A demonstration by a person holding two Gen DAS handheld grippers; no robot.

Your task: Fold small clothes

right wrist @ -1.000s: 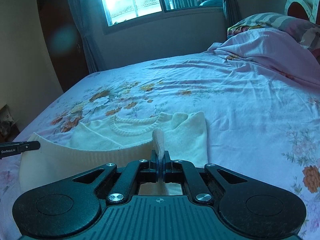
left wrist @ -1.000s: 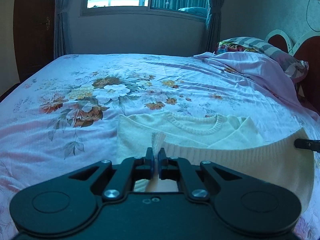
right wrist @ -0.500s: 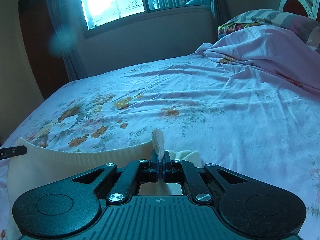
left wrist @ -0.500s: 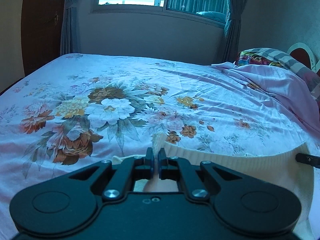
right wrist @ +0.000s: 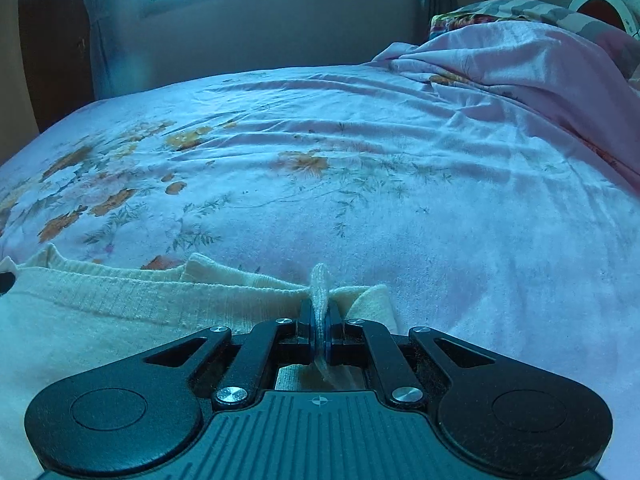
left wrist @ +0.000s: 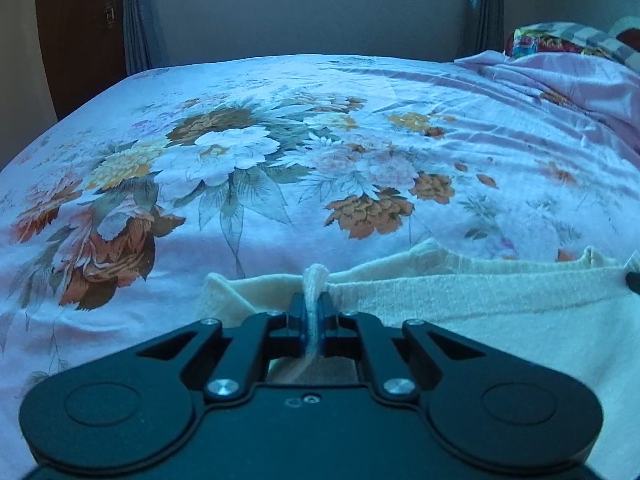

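Cream knit sweater (left wrist: 480, 320) hem, pinched by both the left gripper (left wrist: 312, 304) & right gripper (right wrist: 319, 312), now carried over its neckline at frame bottom onto the floral bedsheet (left wrist: 280, 160), so fold's nearly laid.

A fold of the cream knitted sweater (left wrist: 460, 300) is pinched in the left claw (left wrist: 312, 312); the garment is spread across the floral bed sheet (left wrist: 280, 168).
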